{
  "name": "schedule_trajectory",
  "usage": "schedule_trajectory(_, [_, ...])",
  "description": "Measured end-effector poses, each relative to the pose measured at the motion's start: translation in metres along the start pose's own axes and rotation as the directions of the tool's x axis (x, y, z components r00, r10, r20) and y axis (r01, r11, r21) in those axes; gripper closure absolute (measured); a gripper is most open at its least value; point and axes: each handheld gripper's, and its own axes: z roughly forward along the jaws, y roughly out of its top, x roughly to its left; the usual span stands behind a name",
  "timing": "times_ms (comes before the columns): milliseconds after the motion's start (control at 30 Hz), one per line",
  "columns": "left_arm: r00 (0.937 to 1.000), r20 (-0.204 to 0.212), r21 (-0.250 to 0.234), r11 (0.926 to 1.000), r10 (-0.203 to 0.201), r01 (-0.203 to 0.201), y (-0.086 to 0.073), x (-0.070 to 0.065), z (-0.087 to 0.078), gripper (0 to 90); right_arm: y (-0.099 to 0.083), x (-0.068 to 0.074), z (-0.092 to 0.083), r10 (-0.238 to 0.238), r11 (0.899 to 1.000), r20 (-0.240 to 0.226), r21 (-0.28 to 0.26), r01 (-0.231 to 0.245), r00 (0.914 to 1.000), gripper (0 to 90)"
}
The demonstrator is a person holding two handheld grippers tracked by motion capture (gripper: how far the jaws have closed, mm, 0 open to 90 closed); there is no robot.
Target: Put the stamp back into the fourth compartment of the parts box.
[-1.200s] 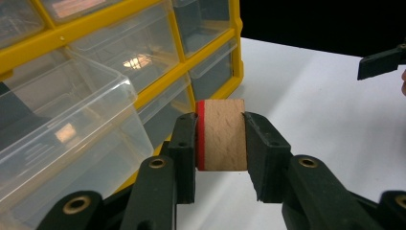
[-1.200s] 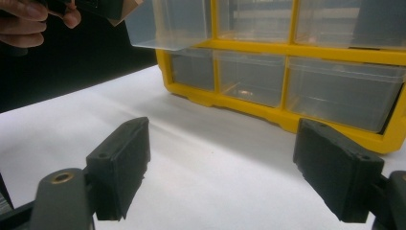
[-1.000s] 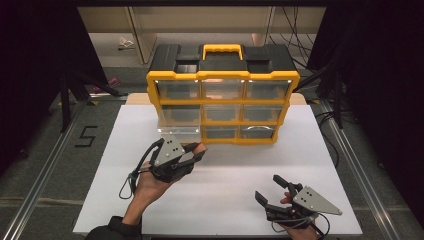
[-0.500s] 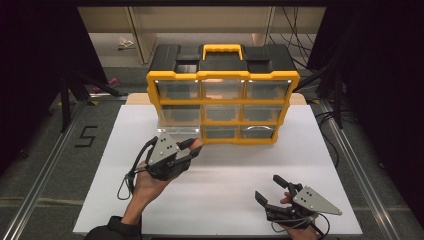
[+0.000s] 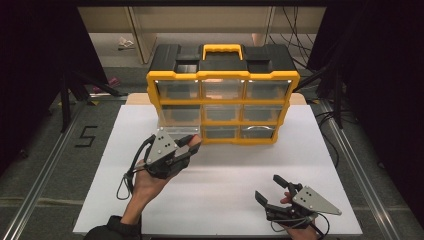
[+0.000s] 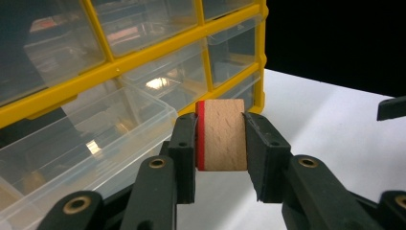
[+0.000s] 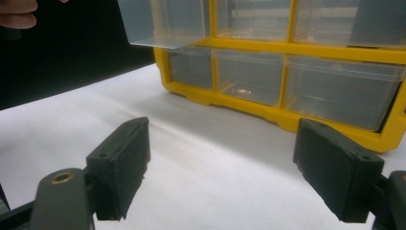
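Wooden block (image 6: 221,134), edged with a red stripe, is clamped between the jaws of the left gripper (image 5: 194,146), just beside the pulled-out clear drawer (image 6: 86,143) of the yellow organizer (image 5: 222,102). Nothing is held by the right gripper (image 5: 268,189), whose jaws are spread wide over the white table (image 5: 225,175).

A white tabletop (image 5: 215,200) sits in a dim room, lit from above. Grey floor (image 5: 40,165) lies around it, with a metal rail (image 5: 47,175) at 9 o'clock and another (image 5: 357,167) at 3. A black "5" (image 5: 86,136) marks the floor at 9. Beige panels (image 5: 200,22) stand at 12, black drapes (image 5: 385,75) at both sides, cables (image 5: 295,35) at 1.
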Motion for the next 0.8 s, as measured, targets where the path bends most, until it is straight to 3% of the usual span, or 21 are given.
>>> schedule_trajectory(267, [0.9993,-0.037,-0.039,0.9993,-0.001,-0.001,0.009,0.009,-0.001,66.3,0.000,-0.001,0.001,0.002,1.000,-0.001,0.000,-0.002,1.0000,21.1])
schedule_trajectory(800, [0.9963,-0.077,-0.057,0.9978,-0.038,0.034,0.017,0.025,0.001,66.3,-0.001,-0.001,0.001,0.002,1.000,0.000,0.002,-0.002,1.0000,21.1])
